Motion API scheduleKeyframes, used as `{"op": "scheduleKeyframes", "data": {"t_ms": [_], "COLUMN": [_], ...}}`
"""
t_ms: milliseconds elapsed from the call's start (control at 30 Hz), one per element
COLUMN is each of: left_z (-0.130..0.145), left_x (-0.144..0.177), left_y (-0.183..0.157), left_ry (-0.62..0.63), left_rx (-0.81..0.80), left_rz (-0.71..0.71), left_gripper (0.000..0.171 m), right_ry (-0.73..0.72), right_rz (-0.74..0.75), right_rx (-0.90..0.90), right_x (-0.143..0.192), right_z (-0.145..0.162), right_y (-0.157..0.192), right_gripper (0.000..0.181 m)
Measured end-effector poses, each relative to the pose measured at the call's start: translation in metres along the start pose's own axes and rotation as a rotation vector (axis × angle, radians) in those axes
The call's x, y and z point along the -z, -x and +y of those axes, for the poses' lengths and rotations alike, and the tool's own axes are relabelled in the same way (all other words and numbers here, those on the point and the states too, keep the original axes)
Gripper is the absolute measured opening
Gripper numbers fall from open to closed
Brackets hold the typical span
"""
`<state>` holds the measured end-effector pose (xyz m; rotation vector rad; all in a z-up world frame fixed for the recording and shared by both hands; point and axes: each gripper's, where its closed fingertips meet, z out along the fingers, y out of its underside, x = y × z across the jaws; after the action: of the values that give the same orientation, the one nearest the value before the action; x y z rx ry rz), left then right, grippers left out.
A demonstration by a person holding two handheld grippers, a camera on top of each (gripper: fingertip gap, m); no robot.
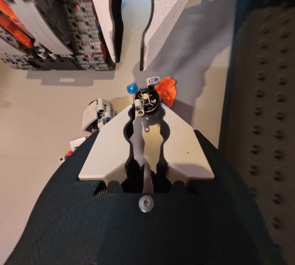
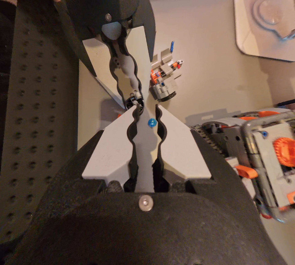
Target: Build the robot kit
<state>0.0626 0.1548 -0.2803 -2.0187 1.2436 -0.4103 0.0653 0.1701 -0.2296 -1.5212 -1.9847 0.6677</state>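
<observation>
brick model (image 1: 47, 26) blurred and cut off, white tray (image 2: 261, 18) cropped, contents unclear

Two grippers: left gripper (image 1: 146, 105), right gripper (image 2: 146, 105). One black wheel hub (image 1: 146, 101) with grey connector pieces. One translucent blue bead (image 2: 152, 123). One loose orange piece (image 1: 166, 92). One small light-grey connector with holes (image 1: 152, 80). One small grey brick sub-assembly (image 2: 164, 80) carrying orange and blue pins. One large brick-built model (image 2: 255, 153) in grey, black and orange. One pale tray (image 2: 249, 34). One dark perforated board (image 2: 35, 113).
</observation>
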Motion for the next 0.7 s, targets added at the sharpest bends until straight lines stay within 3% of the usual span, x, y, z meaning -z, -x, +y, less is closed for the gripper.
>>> {"op": "scheduleKeyframes", "data": {"t_ms": [100,300,700], "left_z": [-0.022,-0.054,-0.07], "left_x": [0.022,0.063,0.085], "left_y": [0.004,0.004,0.004], "left_ry": [-0.167,-0.444,-0.602], "left_rx": [0.102,0.365,0.462], "left_rz": [0.057,0.347,0.498], "left_gripper": [0.026,0.027,0.026], "right_ry": [-0.104,-0.234,-0.303], "right_rz": [0.021,0.065,0.062], "right_rx": [-0.014,0.09,0.115], "right_x": [0.016,0.034,0.027], "right_z": [-0.014,-0.038,-0.056], "right_y": [-0.005,0.0,0.008], "right_gripper": [0.02,0.039,0.044]}}
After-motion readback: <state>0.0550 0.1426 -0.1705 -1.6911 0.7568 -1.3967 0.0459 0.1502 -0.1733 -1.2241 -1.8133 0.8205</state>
